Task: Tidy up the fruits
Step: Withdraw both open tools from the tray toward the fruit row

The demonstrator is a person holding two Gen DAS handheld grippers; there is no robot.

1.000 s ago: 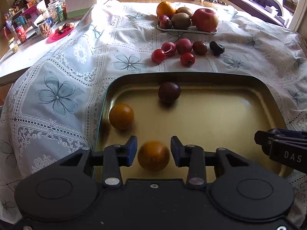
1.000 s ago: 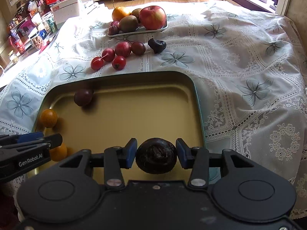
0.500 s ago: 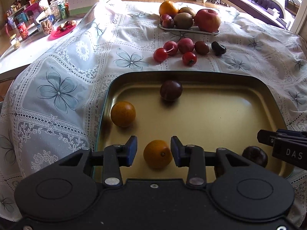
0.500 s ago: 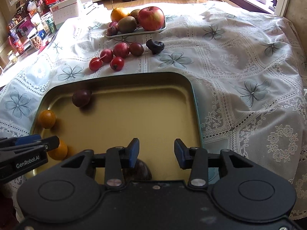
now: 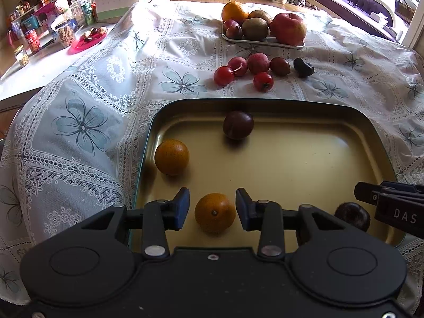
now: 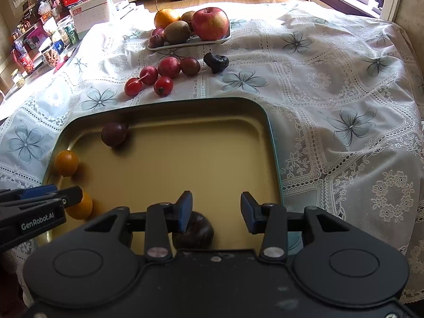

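Left tool (image 5: 212,206): its blue-padded jaws stood apart, a gap on each side of the small dimpled orange citrus (image 5: 215,212) between them; nothing gripped.
Right tool (image 6: 216,209): jaws spread wide and empty; the dark wrinkled round fruit (image 6: 196,230) lay low beside its left pad, half hidden by the tool body.
Tray: the smooth gold metal tray with rounded corners (image 5: 318,111) lay under both tools, holding four fruits.
Ahead of the left tool: a second speckled orange citrus (image 5: 171,156) by the tray's left wall and a glossy dark purple plum (image 5: 237,124) near the far wall.
Beyond the tray: loose small red fruits (image 6: 159,75) and a black lumpy piece (image 6: 216,62) on the lace floral cloth (image 6: 331,84) over the bench.
Far dish: a shallow pale plate (image 6: 185,44) carrying a red apple (image 6: 210,23), brown fuzzy kiwis and an orange.
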